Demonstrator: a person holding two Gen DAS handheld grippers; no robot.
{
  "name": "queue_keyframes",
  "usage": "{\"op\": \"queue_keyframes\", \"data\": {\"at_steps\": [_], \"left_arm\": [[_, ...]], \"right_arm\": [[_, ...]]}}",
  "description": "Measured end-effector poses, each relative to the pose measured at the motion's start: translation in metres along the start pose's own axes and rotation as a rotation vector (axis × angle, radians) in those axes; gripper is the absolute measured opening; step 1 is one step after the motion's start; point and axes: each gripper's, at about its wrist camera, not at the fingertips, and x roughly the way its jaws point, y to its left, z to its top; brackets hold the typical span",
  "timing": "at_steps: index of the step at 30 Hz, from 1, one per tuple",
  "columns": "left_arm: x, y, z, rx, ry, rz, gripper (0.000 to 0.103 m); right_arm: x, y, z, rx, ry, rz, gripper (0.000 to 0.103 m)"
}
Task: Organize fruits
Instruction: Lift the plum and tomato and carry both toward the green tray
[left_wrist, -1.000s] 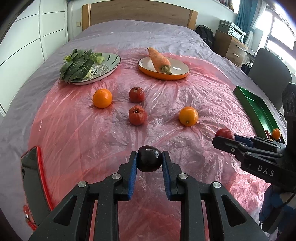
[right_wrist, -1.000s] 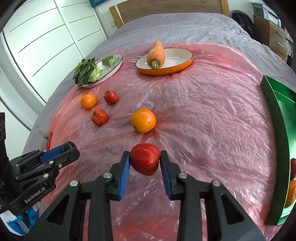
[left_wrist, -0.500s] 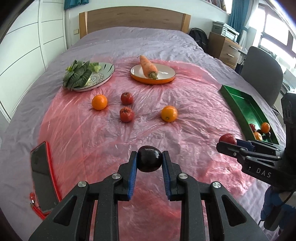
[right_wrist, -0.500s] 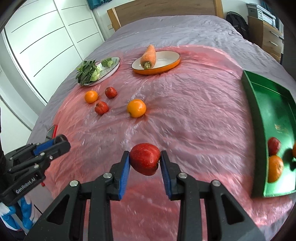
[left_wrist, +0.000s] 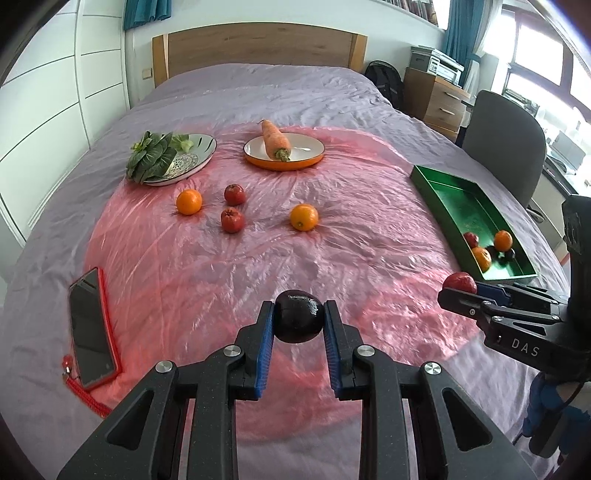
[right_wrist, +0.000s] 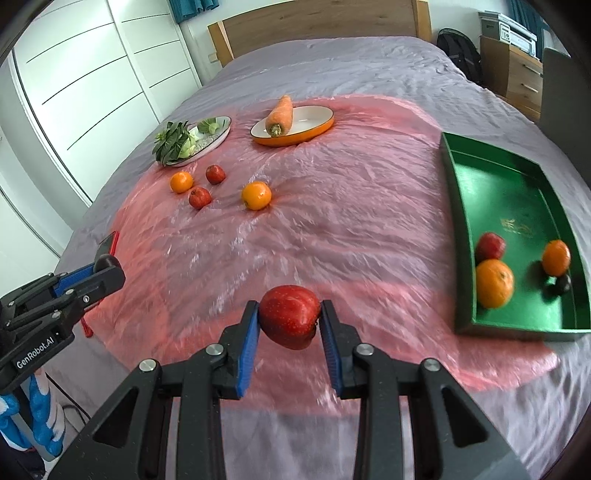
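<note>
A pink plastic sheet (left_wrist: 369, 221) covers the bed. The left gripper (left_wrist: 299, 325) is clamped on a dark plum (left_wrist: 299, 320). The right gripper (right_wrist: 289, 325) is clamped on a red apple (right_wrist: 290, 315), near the green tray (right_wrist: 458, 229).

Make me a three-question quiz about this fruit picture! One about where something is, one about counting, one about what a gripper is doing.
1. Where does the carrot lie?
A. orange-rimmed plate
B. green tray
C. phone

2. How many fruits are in the green tray?
A. two
B. four
C. six

3. What is the right gripper doing?
A. hanging open
B. gripping an orange
C. gripping a red apple

Answers: 1 A, the carrot rests across that plate. 2 B, two oranges, one red fruit and one dark fruit sit there. 3 C, both pads press the apple's sides.
</note>
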Motion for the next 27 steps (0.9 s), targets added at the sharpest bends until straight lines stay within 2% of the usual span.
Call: {"op": "queue_keyframes", "data": {"at_steps": [16,27], "left_arm": [[-0.036,-0.041,-0.024,0.062,-0.008,0.005,0.022],[-0.037,-0.086,-0.026,0.113,0.015,-0.01,0.022]], "right_arm": [[-0.04,-0.015,-0.041,0.024,-0.015,-0.021,0.044],[-0.066,-0.064,-0.066,0.091,-0.044,-0.047,0.044]]}}
